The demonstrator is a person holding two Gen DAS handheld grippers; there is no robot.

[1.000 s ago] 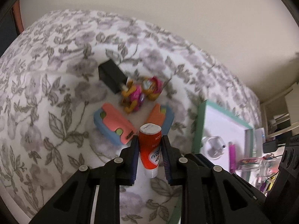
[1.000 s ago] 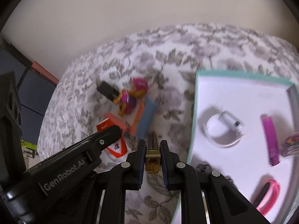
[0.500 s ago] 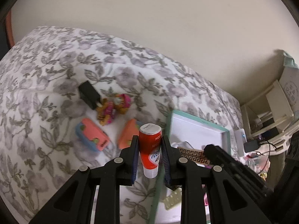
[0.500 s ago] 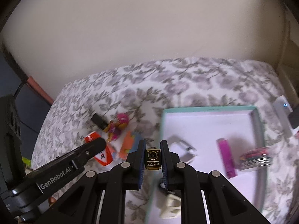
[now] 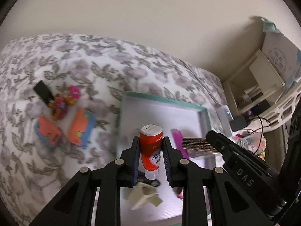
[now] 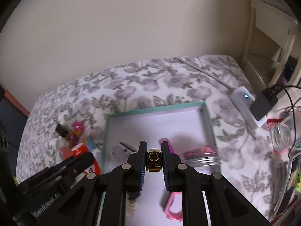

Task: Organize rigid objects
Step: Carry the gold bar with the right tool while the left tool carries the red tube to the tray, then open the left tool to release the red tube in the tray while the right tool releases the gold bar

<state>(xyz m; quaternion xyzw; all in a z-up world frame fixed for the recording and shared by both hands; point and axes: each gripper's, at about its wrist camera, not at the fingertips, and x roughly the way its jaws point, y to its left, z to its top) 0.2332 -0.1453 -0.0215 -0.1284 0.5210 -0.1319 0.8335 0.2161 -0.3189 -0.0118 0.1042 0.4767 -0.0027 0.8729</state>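
My left gripper (image 5: 150, 144) is shut on a red and white tube (image 5: 151, 148) and holds it above the near left part of the teal-rimmed white tray (image 5: 163, 101). My right gripper (image 6: 153, 153) is shut on a small gold and black patterned bar (image 6: 154, 160), seen end-on, above the tray (image 6: 156, 109). The bar also shows in the left wrist view (image 5: 197, 144), sticking out of the right gripper over the tray's right side. The tube shows at the left of the right wrist view (image 6: 80, 150).
On the floral bed left of the tray lie a black block (image 5: 42, 92), a pink and orange toy figure (image 5: 64, 101) and two orange and blue pieces (image 5: 80, 130). The tray holds a magenta stick (image 5: 178, 141), a cream clip (image 5: 144, 195), a pink band (image 6: 173, 205) and a jar (image 6: 203, 156). Shelves and a charger (image 6: 263, 103) stand at right.
Both grippers have moved right with their loads, from over the bed beside the toys to over the tray. The toys now lie farther left in both views.
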